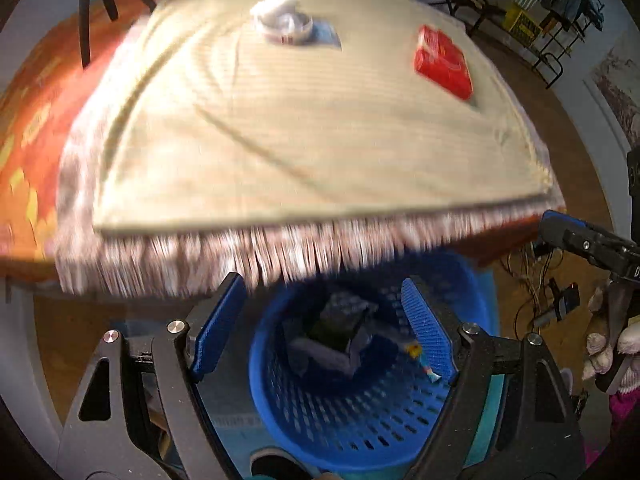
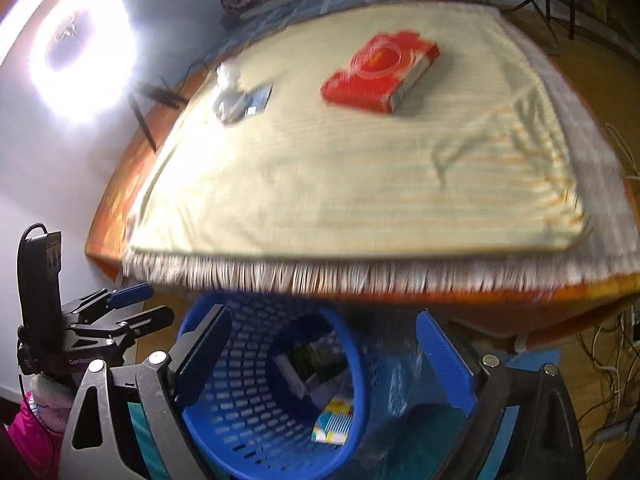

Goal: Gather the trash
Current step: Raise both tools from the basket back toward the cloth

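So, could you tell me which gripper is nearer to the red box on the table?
Right. The right gripper faces the red box nearly straight ahead across the cloth; the left gripper sees it further off, towards its right. Both hang open over the blue basket.

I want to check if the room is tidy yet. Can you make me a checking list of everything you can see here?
Surface: table under a pale striped cloth with a fringed edge.
Job's things: blue basket on the floor below the table edge, with wrappers and a dark packet inside; red box and a white tub with crumpled tissue lie on the cloth.
Clutter: a clear ring rests on the red box; a small blue card sits under the tub.
Grippers: left gripper open and empty above the basket; right gripper open and empty.
Cables: a tangle on the floor right of the table.
Surroundings: ring light, metal rack, wooden floor.
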